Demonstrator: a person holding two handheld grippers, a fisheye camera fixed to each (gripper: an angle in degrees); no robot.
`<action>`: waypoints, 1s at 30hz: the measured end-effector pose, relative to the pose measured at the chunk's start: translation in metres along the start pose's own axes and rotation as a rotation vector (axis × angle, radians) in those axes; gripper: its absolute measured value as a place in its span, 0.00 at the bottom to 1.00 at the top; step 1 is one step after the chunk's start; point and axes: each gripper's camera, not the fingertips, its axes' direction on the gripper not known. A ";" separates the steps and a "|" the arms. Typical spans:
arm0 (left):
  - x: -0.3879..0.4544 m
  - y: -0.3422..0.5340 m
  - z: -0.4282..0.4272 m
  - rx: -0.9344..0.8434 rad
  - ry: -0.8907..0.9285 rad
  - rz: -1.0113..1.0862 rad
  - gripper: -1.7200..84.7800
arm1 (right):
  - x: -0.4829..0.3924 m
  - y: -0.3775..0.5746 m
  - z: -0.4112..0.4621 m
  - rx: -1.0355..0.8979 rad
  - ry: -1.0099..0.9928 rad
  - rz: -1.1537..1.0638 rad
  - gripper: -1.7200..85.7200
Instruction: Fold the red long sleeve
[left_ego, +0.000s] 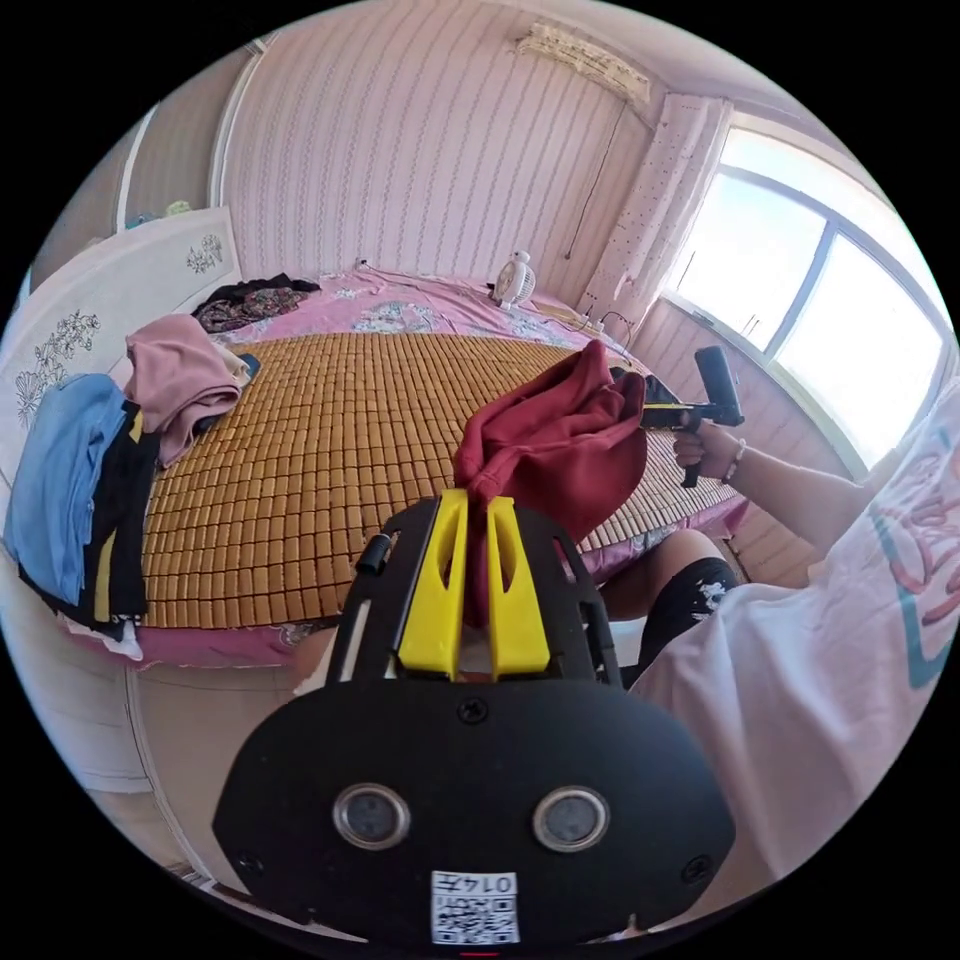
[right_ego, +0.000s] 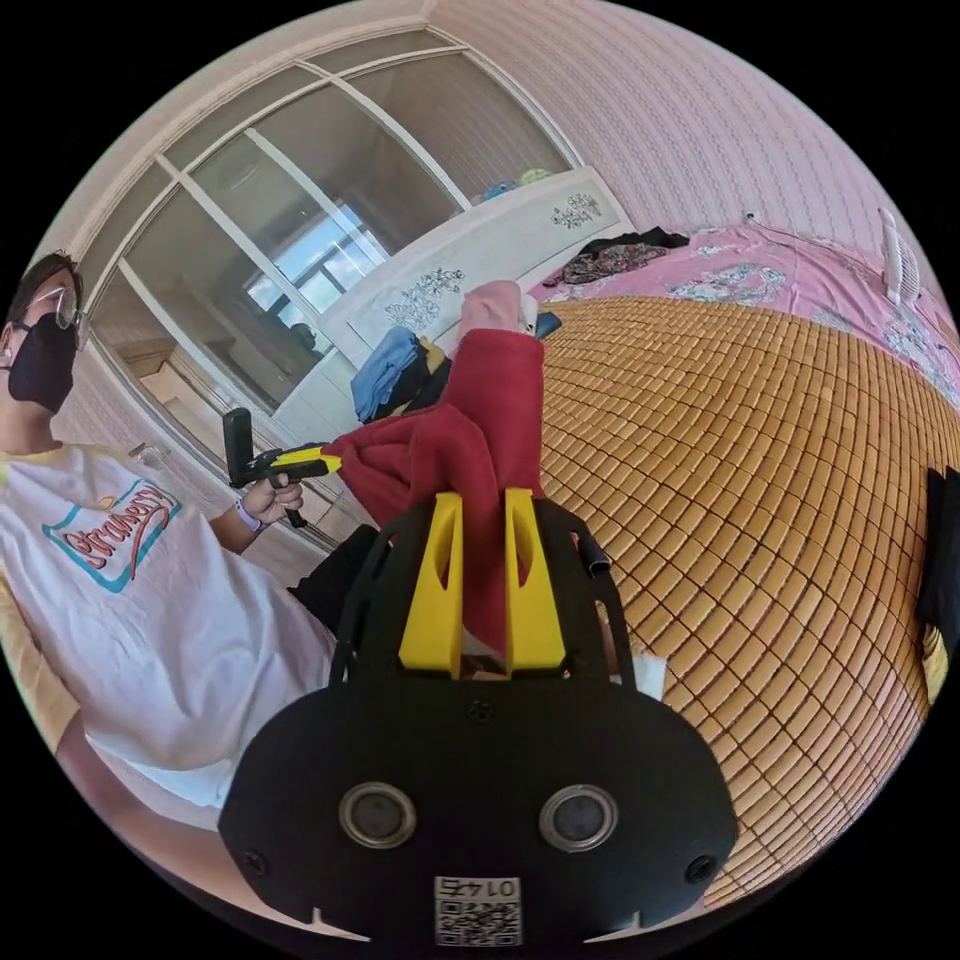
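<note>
The red long sleeve (left_ego: 560, 440) hung bunched in the air above the near edge of the bamboo mat (left_ego: 330, 450), stretched between the two grippers and clear of the mat's surface. In the left gripper view, the left gripper (left_ego: 477, 500) had its yellow jaws drawn narrow with a fold of the red cloth pinched between them, and the rest of the shirt rose from there in a loose lump toward the other gripper (left_ego: 650, 412), which a hand (left_ego: 708, 450) held out over the mat's window-side edge, with the shirt's far end bunched at its tip. In the right gripper view, the right gripper (right_ego: 483, 500) was likewise closed to a slim gap on a strip of the red long sleeve (right_ego: 470, 440), which ran up between the jaws and then across to the left gripper (right_ego: 320, 462), held off the mat's edge by the person's other hand (right_ego: 268, 498).

Along the mat's far side from the window, a blue garment (left_ego: 55, 480) and a black one with yellow trim (left_ego: 120, 520) were draped over the bed's edge, with a pink garment (left_ego: 180, 375) heaped just beside them on the mat. Beyond the mat's far end, a dark patterned heap of clothes (left_ego: 250, 300) and a small white fan (left_ego: 514, 278) sat on the pink bedsheet (left_ego: 400, 305). The person in a white T-shirt (right_ego: 130, 620) sat off the mat's near side.
</note>
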 end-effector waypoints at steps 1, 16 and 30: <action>-0.007 -0.002 -0.017 0.040 -0.013 -0.007 0.04 | 0.000 -0.010 0.004 0.014 -0.039 -0.018 0.10; -0.229 -0.064 -0.074 0.527 -0.232 -0.264 0.08 | -0.104 -0.468 0.198 -0.312 0.015 -0.689 0.13; -0.227 0.069 0.043 0.292 -0.075 -0.483 0.10 | -0.023 -0.193 0.249 -0.393 0.154 -0.214 0.14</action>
